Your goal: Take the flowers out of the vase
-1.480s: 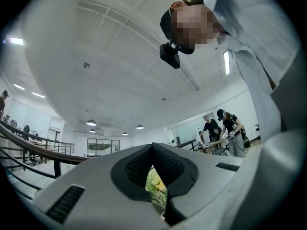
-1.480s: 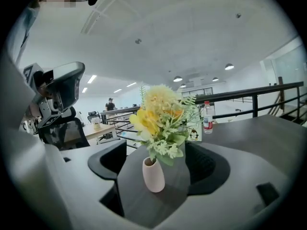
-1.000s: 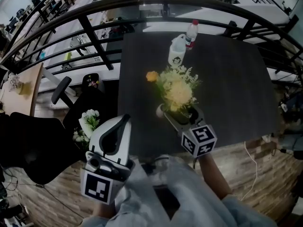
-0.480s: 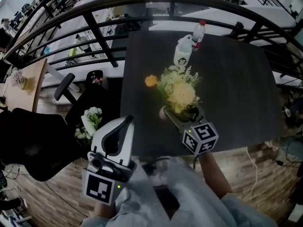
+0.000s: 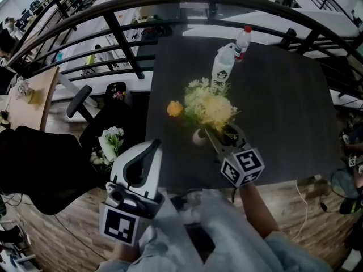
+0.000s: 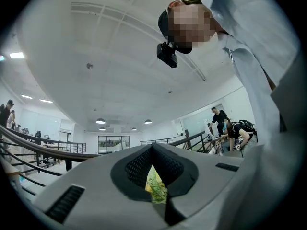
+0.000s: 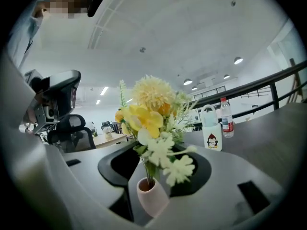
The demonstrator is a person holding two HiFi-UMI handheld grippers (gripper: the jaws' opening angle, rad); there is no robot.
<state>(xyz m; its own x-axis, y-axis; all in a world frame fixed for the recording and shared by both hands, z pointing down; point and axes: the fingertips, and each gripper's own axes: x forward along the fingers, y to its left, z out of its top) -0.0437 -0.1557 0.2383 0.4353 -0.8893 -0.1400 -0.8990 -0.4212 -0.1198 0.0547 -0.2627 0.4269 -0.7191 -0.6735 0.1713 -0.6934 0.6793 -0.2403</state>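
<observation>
Jaws of my right gripper (image 7: 151, 175) just closed partway onto the pink vase (image 7: 152, 199); flowers (image 7: 149, 113) rise nearly upright above them

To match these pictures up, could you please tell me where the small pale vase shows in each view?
Head view: vase on the dark table's near part, just below the yellow flowers.
Left gripper view: not in it.
Right gripper view: vase at bottom centre, under the flowers.
Shared landmark: the black railing, across the head view's top, low left in the left gripper view, at right in the right gripper view.
</observation>
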